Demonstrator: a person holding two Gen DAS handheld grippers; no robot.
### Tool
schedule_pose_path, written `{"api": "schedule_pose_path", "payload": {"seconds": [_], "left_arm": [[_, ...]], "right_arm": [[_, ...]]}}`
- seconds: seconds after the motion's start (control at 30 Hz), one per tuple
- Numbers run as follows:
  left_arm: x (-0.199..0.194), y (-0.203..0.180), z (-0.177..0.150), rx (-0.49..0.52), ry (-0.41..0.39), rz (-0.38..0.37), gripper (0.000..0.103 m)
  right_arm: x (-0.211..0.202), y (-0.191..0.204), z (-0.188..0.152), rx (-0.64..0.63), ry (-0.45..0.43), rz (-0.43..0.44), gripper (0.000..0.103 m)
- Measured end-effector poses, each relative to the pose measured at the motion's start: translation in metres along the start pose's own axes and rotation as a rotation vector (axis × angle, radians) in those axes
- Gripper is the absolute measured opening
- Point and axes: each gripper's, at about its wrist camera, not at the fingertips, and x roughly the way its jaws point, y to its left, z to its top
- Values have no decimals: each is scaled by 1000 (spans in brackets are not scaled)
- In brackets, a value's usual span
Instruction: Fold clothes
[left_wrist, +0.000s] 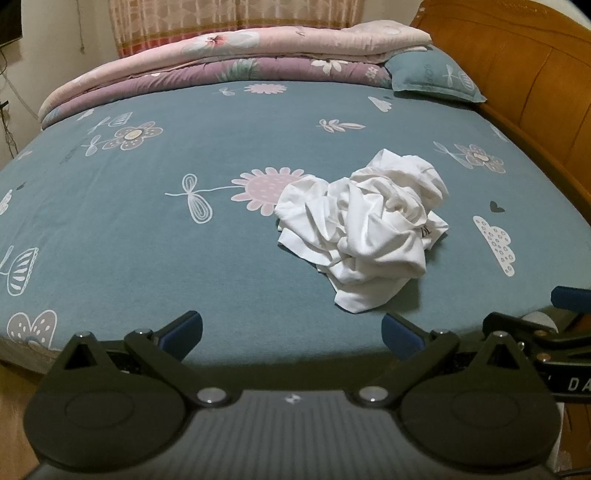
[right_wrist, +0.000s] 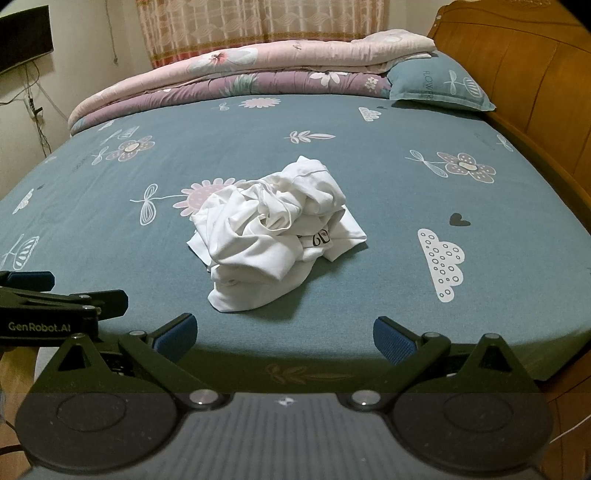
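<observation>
A white garment (left_wrist: 364, 229) lies crumpled in a heap on the teal flowered bed sheet (left_wrist: 207, 266); the right wrist view shows the same garment (right_wrist: 273, 232) with a small printed label near its right side. My left gripper (left_wrist: 291, 332) hovers open over the bed's near edge, short of the heap and to its left. My right gripper (right_wrist: 284, 334) is open too, just in front of the heap, with nothing between its blue pads (right_wrist: 388, 338). Each gripper shows at the other view's edge.
Folded pink and purple quilts (left_wrist: 236, 59) are stacked along the far side of the bed. A teal pillow (left_wrist: 436, 75) rests against the wooden headboard (left_wrist: 532, 74) on the right. A curtain hangs behind, and cables run down the left wall (right_wrist: 33, 107).
</observation>
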Motion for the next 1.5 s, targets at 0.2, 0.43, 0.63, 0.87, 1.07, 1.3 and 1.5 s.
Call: {"api": "schedule_pose_path", "payload": {"seconds": [0.2, 0.43, 0.63, 0.87, 1.07, 1.3, 1.5], "left_arm": [[1, -1, 0, 3, 2, -1, 102], [1, -1, 1, 4, 5, -4, 102], [2, -2, 0, 8, 5, -5, 102], [3, -2, 0, 10, 4, -9, 102], [2, -2, 3, 17, -3, -13, 102], [12, -2, 9, 19, -6, -14, 102], [23, -1, 15, 20, -5, -16, 102]], "right_arm": [[1, 0, 1, 0, 3, 1, 103], [1, 1, 0, -2, 6, -2, 103], [2, 1, -1, 3, 7, -1, 103], [2, -1, 0, 8, 4, 0, 103], [4, -1, 3, 8, 4, 0, 103], [16, -3, 9, 10, 21, 2, 103], [34, -9, 16, 14, 52, -5, 103]]}}
